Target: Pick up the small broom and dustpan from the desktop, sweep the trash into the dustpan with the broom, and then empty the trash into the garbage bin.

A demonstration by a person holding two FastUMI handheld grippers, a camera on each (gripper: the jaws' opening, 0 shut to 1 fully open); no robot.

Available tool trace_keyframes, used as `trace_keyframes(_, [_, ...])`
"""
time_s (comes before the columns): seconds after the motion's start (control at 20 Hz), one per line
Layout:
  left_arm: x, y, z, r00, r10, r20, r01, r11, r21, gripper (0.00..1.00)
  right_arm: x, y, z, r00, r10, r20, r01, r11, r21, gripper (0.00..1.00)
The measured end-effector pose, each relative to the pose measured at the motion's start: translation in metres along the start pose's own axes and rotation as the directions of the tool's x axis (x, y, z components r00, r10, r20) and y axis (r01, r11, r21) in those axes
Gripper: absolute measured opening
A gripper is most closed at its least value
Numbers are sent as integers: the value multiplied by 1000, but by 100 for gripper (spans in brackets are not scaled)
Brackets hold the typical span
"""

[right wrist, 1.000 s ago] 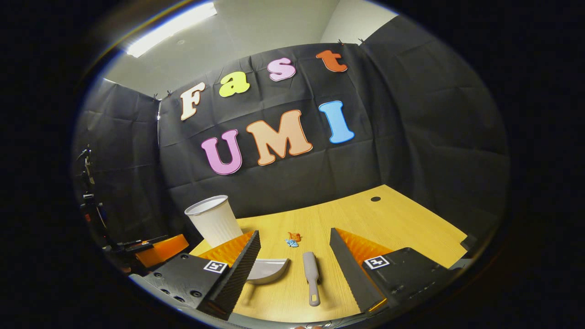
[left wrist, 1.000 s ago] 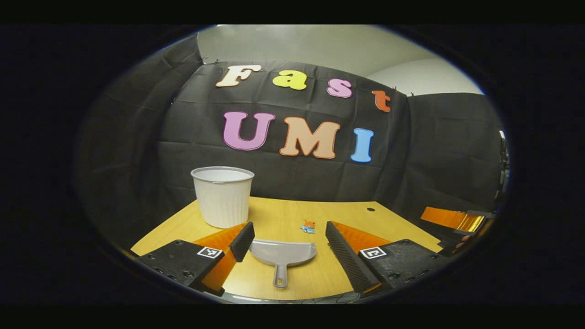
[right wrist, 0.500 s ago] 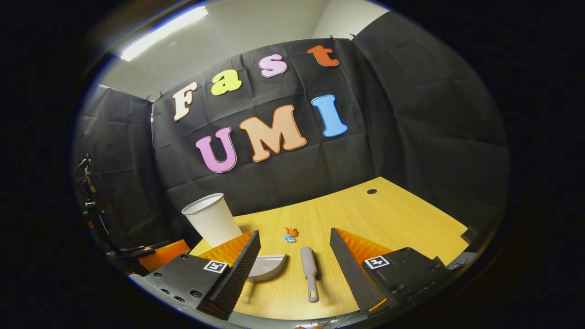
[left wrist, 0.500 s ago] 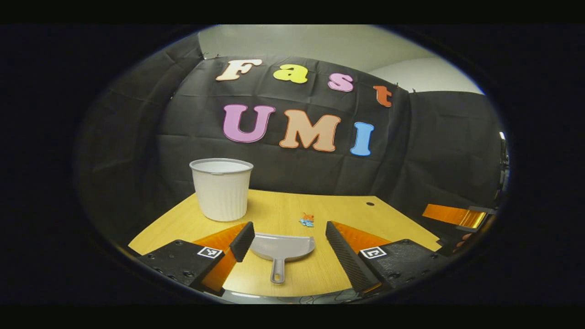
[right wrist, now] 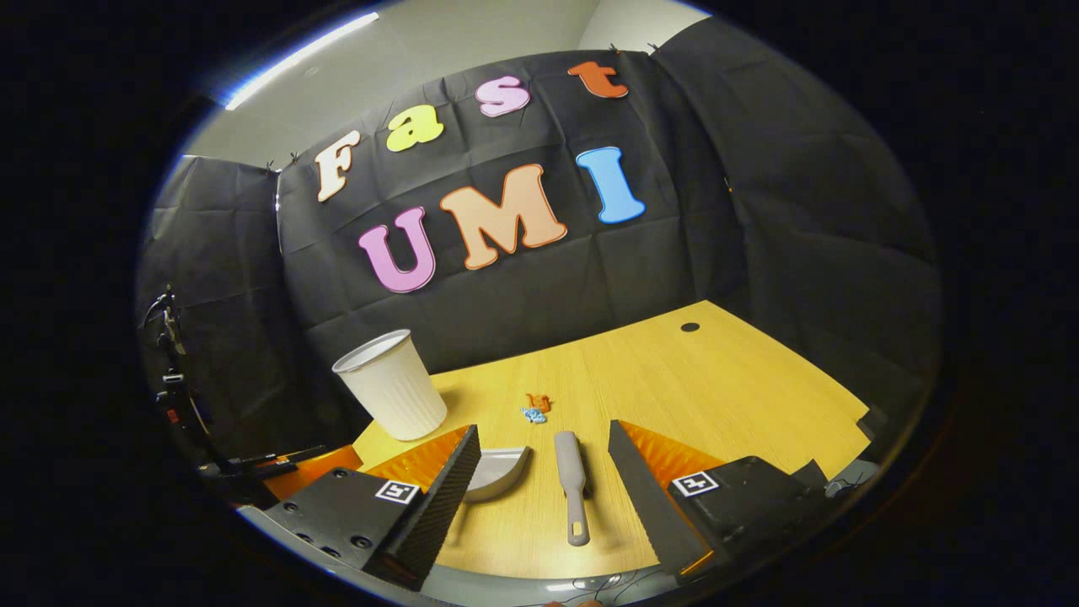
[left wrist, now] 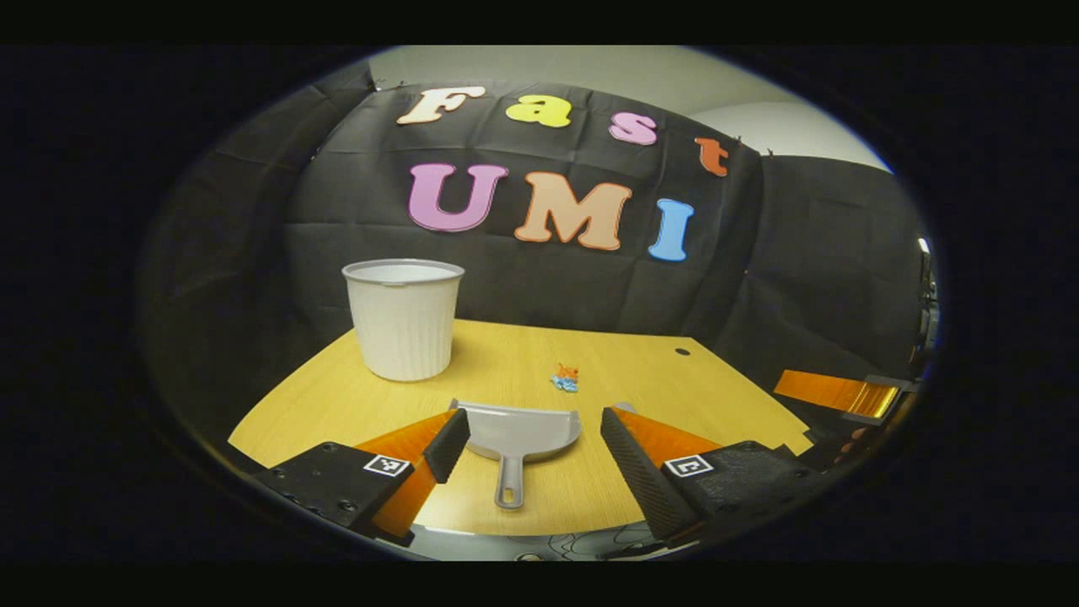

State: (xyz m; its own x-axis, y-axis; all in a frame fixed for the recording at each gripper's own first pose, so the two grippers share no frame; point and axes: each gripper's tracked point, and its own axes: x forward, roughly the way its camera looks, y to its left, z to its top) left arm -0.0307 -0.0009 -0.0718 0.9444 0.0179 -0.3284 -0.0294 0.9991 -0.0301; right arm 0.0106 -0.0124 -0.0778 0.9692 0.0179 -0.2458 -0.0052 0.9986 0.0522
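Pickup step, nothing grasped. Left gripper (left wrist: 531, 443) jaws wide, empty, lined on grey dustpan (left wrist: 518, 432); right gripper (right wrist: 544, 464) wide, empty, over broom (right wrist: 572, 482). Next: descend, close on handles. Trash (left wrist: 566, 378) just beyond dustpan.

Each gripper is a black block body with round screws and a small square black-and-white marker tag. The left gripper (left wrist: 527, 438) at its frame's bottom and the right gripper (right wrist: 544, 455) both carry wedge-shaped, ridged fingers.
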Motion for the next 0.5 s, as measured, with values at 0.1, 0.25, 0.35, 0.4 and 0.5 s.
trace_keyframes(0.1, [8,2,-14,999,-1,-45,1,1000,1,95,16,-6,-17,998,2,-64,-3,1000,-20,92])
trace_keyframes(0.25, [25,7,-43,989,4,-145,-2,1000,17,93,49,-20,-55,979,-1,-204,-15,997,-77,92])
trace_keyframes(0.35, [41,13,-62,976,14,-215,-8,1000,25,94,69,-26,-77,958,6,-287,-31,996,-81,92])
trace_keyframes(0.4, [48,16,-71,968,15,-251,-8,1000,27,92,79,-27,-89,946,15,-325,-39,997,-66,92])
trace_keyframes(0.5, [67,18,-95,937,15,-349,-1,999,41,94,98,-31,-118,909,17,-417,-45,997,-58,92])
